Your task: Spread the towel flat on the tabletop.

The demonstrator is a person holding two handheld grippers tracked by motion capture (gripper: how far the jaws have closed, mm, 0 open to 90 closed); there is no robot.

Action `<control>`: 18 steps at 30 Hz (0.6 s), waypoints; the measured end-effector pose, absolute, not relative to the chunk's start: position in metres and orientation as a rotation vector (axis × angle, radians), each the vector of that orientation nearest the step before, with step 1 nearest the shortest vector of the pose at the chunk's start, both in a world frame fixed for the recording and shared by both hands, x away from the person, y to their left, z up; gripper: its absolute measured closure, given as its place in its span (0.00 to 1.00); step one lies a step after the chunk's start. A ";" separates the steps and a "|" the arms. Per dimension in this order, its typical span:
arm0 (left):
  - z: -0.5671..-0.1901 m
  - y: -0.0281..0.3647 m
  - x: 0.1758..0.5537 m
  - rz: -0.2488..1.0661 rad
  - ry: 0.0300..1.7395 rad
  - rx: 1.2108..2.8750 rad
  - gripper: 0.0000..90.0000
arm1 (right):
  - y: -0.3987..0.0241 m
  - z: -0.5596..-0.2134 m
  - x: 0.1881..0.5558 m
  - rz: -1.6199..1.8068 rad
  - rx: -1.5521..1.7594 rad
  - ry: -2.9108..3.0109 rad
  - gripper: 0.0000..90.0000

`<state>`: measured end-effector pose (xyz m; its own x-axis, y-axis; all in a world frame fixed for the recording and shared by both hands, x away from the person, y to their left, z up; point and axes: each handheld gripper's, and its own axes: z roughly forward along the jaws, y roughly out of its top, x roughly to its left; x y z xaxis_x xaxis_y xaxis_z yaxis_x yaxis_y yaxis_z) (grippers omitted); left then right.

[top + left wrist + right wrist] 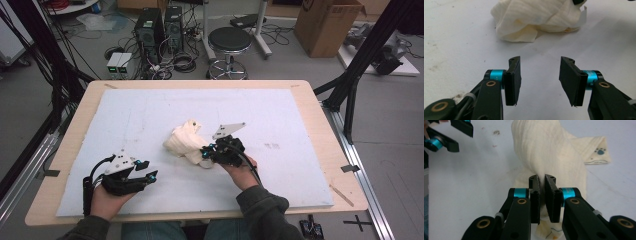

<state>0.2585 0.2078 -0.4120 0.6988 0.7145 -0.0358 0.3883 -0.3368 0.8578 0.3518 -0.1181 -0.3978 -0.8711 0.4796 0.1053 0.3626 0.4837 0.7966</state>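
On the pale blue mat that covers the wooden table, near its middle, lies a crumpled cream cloth. At the cloth's near right edge the right gripper has its jaws pinched together on a raised fold of the fabric, which stands up between the pads in the right gripper view; a blue paw print marks one corner of the cloth. Well to the near left of the cloth, the left gripper rests low over the mat, jaws about half apart with nothing between them.
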 end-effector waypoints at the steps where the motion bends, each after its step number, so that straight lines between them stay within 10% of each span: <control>1: -0.411 0.207 0.259 0.431 0.847 1.962 0.58 | -0.125 -0.393 0.352 1.362 0.753 2.579 0.93; 18: -0.408 0.172 0.269 0.381 0.790 1.938 0.61 | -0.179 -0.381 0.369 1.295 0.902 2.463 0.95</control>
<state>0.2690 0.1723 -0.4077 0.7402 0.6692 -0.0663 0.3652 -0.3173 0.8752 0.3687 -0.1795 -0.3813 -0.7888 0.6082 0.0890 0.4178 0.4245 0.8033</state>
